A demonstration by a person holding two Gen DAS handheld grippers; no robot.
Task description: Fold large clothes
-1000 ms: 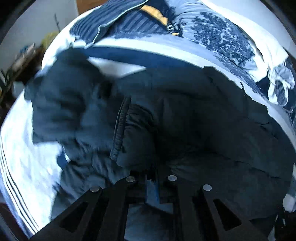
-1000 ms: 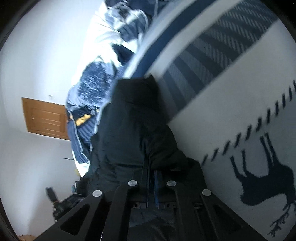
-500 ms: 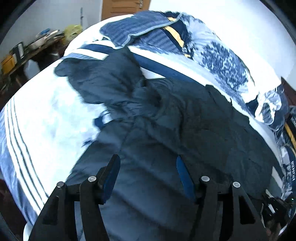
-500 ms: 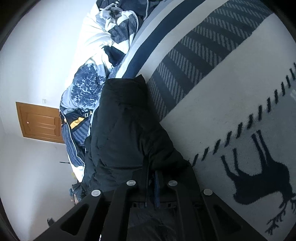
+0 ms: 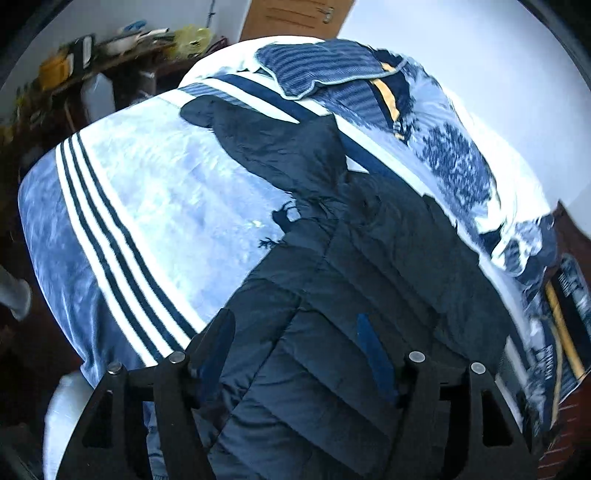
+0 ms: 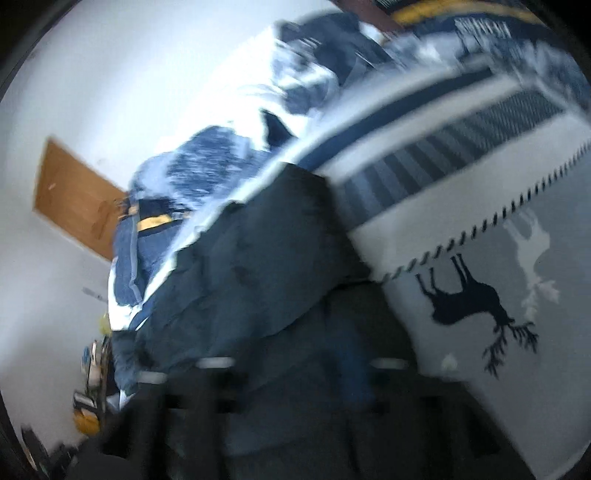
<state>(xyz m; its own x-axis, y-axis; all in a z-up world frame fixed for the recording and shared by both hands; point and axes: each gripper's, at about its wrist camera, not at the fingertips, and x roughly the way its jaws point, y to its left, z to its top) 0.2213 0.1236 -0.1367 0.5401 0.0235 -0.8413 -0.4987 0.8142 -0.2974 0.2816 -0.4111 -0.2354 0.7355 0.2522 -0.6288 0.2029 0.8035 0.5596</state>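
Observation:
A dark quilted puffer jacket (image 5: 369,266) lies spread on the bed's blue-and-white blanket (image 5: 159,206), one sleeve reaching toward the pillows. My left gripper (image 5: 295,350) hovers above the jacket's near part. Its jaws are opening, and the blue pads (image 5: 373,354) stand wide apart, pressing on nothing. In the blurred right wrist view the jacket (image 6: 251,266) lies bunched along the blanket with the deer pattern (image 6: 465,302). My right gripper (image 6: 295,369) is over the jacket's near end, its jaws opening and wide apart, with the fabric below them and not pinched.
A striped pillow (image 5: 317,66) and rumpled patterned bedding (image 5: 458,162) lie at the head of the bed. A wooden door (image 5: 295,14) and a cluttered shelf (image 5: 92,48) stand beyond the bed. The blanket's edge drops off at the left (image 5: 48,236).
Both grippers were shut on jacket fabric and have let go. The left opened first and drew back and up. The right opened in the last half second and lifted away.

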